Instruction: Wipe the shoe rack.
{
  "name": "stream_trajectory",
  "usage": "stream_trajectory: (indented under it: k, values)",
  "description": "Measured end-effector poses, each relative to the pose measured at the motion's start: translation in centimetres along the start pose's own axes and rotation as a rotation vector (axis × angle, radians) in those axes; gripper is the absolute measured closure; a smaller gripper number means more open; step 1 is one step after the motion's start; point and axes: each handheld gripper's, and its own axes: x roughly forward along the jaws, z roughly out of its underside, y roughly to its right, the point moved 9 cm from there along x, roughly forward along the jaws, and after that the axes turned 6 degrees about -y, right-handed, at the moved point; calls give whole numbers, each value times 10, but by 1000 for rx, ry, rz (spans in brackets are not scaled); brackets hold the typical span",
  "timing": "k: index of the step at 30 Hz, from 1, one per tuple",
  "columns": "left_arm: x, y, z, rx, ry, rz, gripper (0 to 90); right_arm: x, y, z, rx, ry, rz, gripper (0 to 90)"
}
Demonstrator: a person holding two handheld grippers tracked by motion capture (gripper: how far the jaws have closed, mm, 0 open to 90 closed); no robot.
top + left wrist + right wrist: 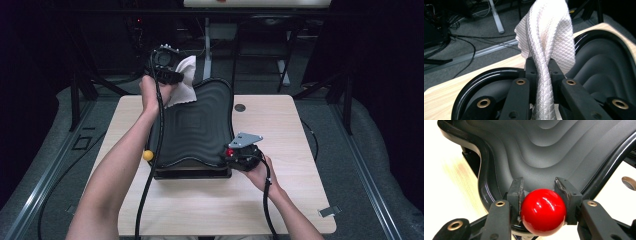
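Nearest to us, our right gripper (231, 155) sits at the near right corner of the black ridged tray (200, 125), its jaws pinching a glossy red ball (543, 212). In the right gripper view the ball fills the gap between the two pads, which press on it from both sides, and it sits right at the tray's glossy rim. On the tray's near left edge we see a small yellow ball (148, 155), touching the rim. The tray lies on the light wooden table (295, 145), its stepped, wavy surface running away from us.

Farther off, at the tray's far left corner, our left gripper (172, 75) is raised above the rim with its jaws pressed together on a white quilted cloth (549, 45). In the left gripper view the cloth is squeezed thin between the pads and fans out above them, hanging over the tray's far edge. A dark round cap (240, 107) sits in the tabletop just right of the tray.
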Motion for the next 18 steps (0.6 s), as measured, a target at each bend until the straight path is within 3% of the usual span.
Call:
stream_trajectory:
  k: [7, 14, 18]
  values:
    - [2, 23, -9, 37, 15, 7, 826, 0, 0, 0, -2, -1, 2, 597]
    - [15, 43, -9, 71, -12, 10, 826, 0, 0, 0, -2, 0, 1, 597]
    - [27, 50, -5, 71, -38, 3, 826, 0, 0, 0, -2, 0, 3, 597]
